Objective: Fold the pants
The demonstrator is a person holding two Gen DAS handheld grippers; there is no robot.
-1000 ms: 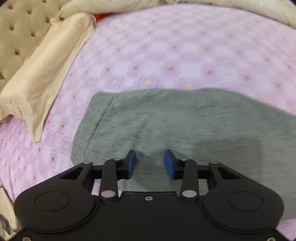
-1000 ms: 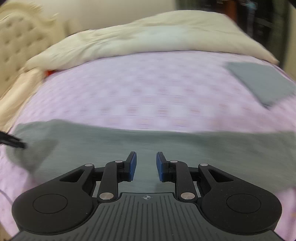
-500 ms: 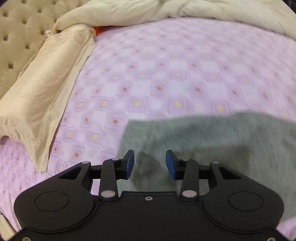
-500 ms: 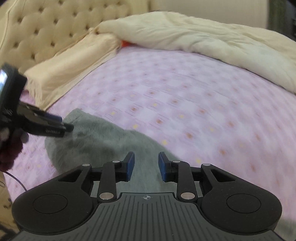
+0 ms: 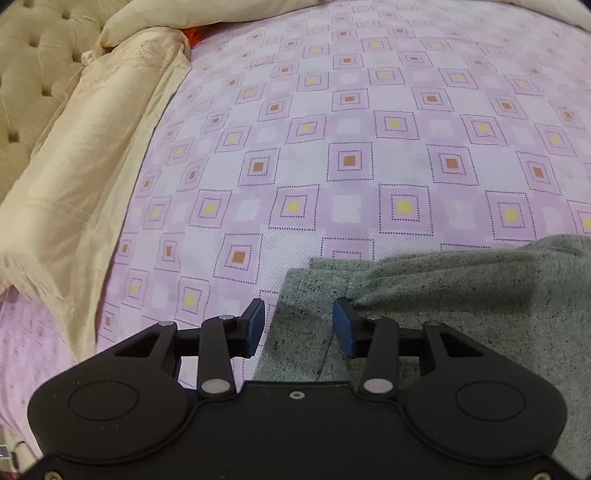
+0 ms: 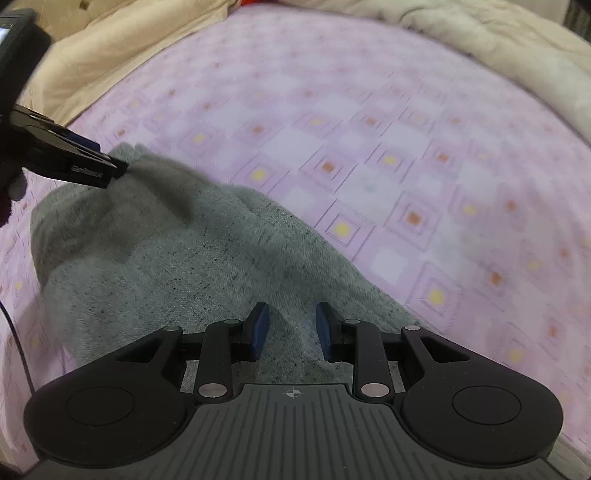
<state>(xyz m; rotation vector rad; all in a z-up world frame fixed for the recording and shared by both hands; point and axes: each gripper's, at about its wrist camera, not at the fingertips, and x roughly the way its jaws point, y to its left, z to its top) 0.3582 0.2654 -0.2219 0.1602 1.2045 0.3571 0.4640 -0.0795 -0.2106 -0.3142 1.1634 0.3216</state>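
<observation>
The right gripper has just been opening a little; its fingers stand partly apart with grey cloth of the pants bunched between them, gripped or not I cannot tell. The left gripper has moved toward the cloth's end since a second ago; its fingers gape over the hem. The pants lie on the pink checked bedsheet, running from lower right up to the left in the right wrist view. Beyond lie a beige pillow, a cream duvet and the tufted headboard.
</observation>
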